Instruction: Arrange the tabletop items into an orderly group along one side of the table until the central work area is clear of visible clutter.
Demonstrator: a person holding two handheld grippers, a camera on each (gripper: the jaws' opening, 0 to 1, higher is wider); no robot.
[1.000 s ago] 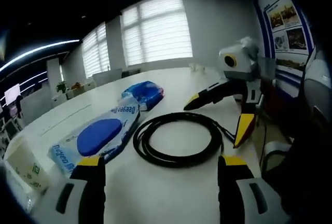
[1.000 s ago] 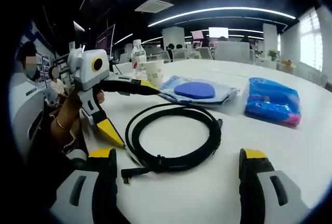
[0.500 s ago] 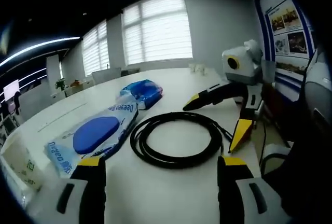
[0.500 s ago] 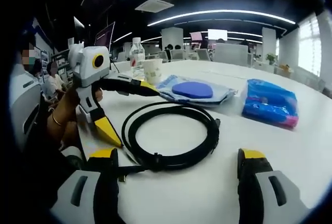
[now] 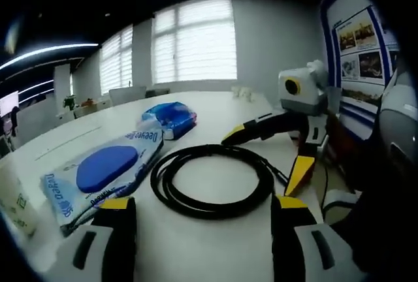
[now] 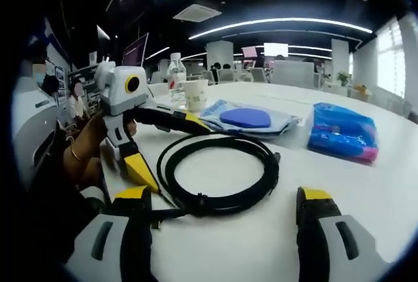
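A coiled black cable (image 5: 159, 187) lies on the white table (image 5: 215, 109) in front of both grippers. My left gripper (image 5: 202, 207) is open just short of the coil, nothing between its jaws. My right gripper (image 6: 222, 197) is open too, its jaws either side of the coil's near edge (image 6: 271, 177). In the right gripper view the left gripper (image 6: 175, 153) comes in from the left, held by a hand (image 6: 85, 145), jaws spread wide beside the coil. The right gripper (image 5: 264, 158) shows at the right of the left gripper view, also spread wide.
A blue-and-white wipes pack (image 5: 98, 171) (image 6: 247, 119) and a blue bag (image 5: 168, 117) (image 6: 343, 132) lie beyond the cable. A paper cup (image 6: 194, 94) and a water bottle (image 6: 175, 73) stand behind the pack. The table edge runs near the person.
Both grippers have edged slightly closer to the coil. The cable and the packs have not moved; jaws stay open.
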